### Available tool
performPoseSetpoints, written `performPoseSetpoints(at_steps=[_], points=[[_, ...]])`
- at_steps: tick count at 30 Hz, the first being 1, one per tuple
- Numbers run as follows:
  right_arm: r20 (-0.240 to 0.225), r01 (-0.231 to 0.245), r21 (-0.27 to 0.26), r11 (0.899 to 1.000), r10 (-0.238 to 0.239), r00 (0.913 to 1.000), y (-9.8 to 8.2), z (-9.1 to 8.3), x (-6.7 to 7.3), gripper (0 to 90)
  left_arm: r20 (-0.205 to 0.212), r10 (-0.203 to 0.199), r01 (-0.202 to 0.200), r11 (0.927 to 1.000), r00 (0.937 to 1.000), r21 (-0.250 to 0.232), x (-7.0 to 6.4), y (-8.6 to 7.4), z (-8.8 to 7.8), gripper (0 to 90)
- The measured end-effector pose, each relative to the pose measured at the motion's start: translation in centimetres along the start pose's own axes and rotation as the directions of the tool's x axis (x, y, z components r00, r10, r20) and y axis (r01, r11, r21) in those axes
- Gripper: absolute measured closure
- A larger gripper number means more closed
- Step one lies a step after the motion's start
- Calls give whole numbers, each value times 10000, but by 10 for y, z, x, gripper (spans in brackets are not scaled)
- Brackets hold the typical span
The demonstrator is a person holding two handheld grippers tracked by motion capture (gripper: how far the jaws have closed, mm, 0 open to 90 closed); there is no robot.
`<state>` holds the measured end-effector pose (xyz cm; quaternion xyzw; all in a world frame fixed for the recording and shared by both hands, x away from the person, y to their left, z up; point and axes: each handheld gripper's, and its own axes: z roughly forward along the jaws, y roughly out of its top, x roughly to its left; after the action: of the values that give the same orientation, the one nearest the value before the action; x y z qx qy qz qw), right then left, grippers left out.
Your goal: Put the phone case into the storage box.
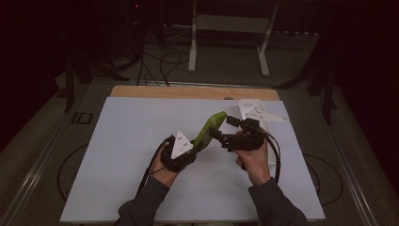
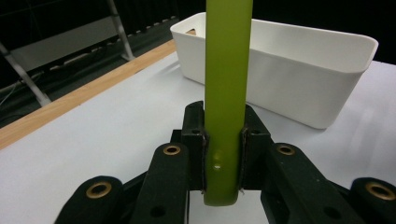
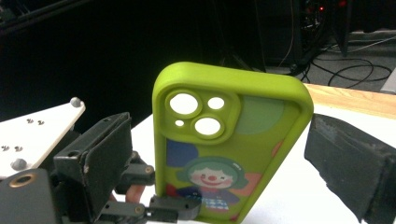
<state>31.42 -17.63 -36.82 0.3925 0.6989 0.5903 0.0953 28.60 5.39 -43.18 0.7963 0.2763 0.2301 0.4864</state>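
Right gripper view is showing a smooth green phone case [image 3: 229, 144] standing tall, left gripper [image 2: 223, 161] fingers squeezing its bottom, right gripper [image 3: 224, 154] fingers spreading wide.

We've got dark grey sleeves [image 1: 141, 207], black jaws with brass rivets [image 2: 172, 150], white three-cornered screw-dotted plates [image 1: 181, 144] behind them, black cables [image 1: 151, 165] trailing.

dim and grainy from above, with the room behind lost in near black and the white counter [image 1: 141, 155] a dull grey-blue. brighter and sharper up close: even light, faint soft shadows, no glare. slightly soft on the nearest fingers [image 3: 348, 163].
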Motion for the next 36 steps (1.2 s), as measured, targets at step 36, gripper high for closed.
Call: performPoseSetpoints(at_steps=[36], points=[[569, 520, -267, 9983, -504, 9971, 1, 2, 12, 155, 962, -96, 68, 9995, 9953, 295, -13, 2, 5, 576]])
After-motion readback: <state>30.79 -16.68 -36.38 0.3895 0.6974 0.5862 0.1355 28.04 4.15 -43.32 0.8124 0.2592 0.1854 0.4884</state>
